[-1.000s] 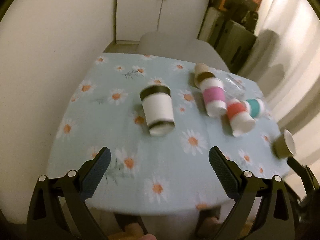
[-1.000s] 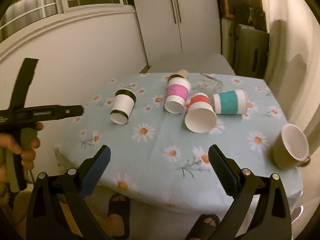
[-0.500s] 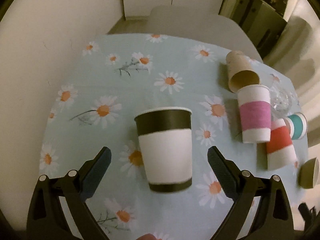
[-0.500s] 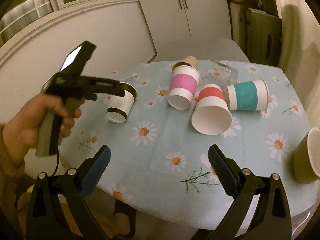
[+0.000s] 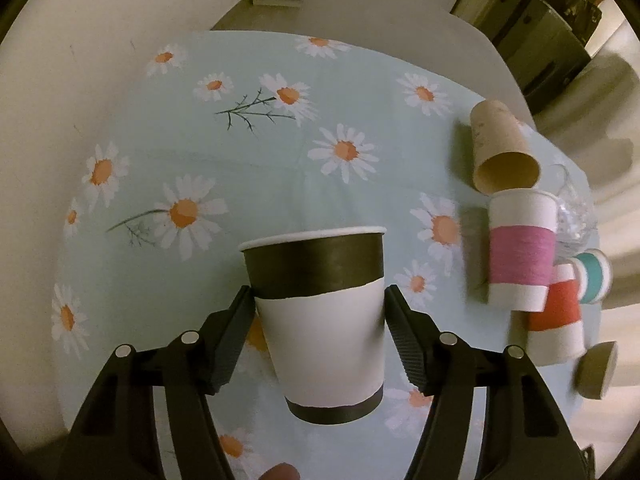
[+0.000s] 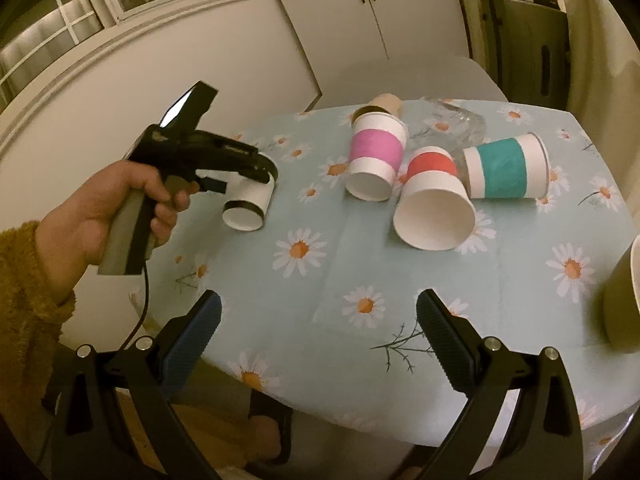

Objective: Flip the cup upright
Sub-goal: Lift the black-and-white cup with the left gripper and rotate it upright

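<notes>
The black-and-white paper cup (image 5: 320, 320) lies on its side on the daisy-print tablecloth (image 5: 240, 152), its black-banded rim pointing toward the far end of the table and its base toward the left wrist camera. The left gripper (image 5: 318, 312) has its two fingers on either side of the cup's white body, and both pads appear to touch the paper wall, so it is clamped around the cup. From the right wrist view the same cup (image 6: 250, 204) is seen near the table's left edge with the left gripper (image 6: 256, 168) over it, the person's left hand (image 6: 116, 208) squeezing the handle.

The right gripper (image 6: 318, 320) hangs above the near edge of the table with its jaws spread wide and nothing between them.

Farther right lie a pink-banded cup (image 6: 374, 160), a red-banded cup (image 6: 434, 200) and a teal-banded cup (image 6: 506, 168), all on their sides and close together. A plain brown cup (image 5: 502, 148) lies just behind the pink one. A clear glass (image 6: 456, 120) lies behind the red and teal cups. An olive mug (image 6: 622, 296) stands at the right edge.
</notes>
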Demonstrator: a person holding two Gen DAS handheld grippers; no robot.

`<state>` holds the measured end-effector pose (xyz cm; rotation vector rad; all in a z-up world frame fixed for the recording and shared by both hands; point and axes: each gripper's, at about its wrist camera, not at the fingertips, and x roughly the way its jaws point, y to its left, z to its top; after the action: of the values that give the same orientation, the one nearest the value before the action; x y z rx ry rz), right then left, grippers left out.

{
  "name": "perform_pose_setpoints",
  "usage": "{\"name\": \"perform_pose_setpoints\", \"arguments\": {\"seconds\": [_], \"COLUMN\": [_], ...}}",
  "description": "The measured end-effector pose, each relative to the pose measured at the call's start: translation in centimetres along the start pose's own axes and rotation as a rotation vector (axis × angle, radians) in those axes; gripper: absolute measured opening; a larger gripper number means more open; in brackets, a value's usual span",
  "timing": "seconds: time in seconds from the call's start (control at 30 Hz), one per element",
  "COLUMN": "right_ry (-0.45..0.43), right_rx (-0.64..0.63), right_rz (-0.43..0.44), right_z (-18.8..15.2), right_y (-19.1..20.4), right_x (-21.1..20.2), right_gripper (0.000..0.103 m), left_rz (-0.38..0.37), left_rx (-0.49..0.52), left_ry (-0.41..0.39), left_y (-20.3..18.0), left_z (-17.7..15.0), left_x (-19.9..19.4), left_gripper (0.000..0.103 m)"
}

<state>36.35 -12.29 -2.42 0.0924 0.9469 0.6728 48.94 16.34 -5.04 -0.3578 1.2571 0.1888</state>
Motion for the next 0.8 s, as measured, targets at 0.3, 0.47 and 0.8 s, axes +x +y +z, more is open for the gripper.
{"name": "perform_pose_setpoints", "arguments": {"seconds": [0.3, 0.47, 0.8], "right_ry": [-0.053, -0.078, -0.065], "right_rx": [0.047, 0.127, 0.282], "right_rz": [0.034, 0.106, 0.156], "right_z": [-0.1, -0.3, -1.1], "right_y": [-0.7, -2.4, -6.1], "right_x": [-1.9, -3.5, -4.5], "right_gripper": [0.097, 0.097, 0.097], "left_rz": [-0.112, -0.109, -0.106], "left_rx": [0.056, 0.149, 0.23], "left_ry": [0.036, 0.051, 0.111], "left_y": [-2.6, -5.0, -7.8], "left_z": [-4.1, -7.5, -13.9], "left_x": [-3.0, -3.7, -2.5], "left_gripper": [0.064, 0.064, 0.064]}}
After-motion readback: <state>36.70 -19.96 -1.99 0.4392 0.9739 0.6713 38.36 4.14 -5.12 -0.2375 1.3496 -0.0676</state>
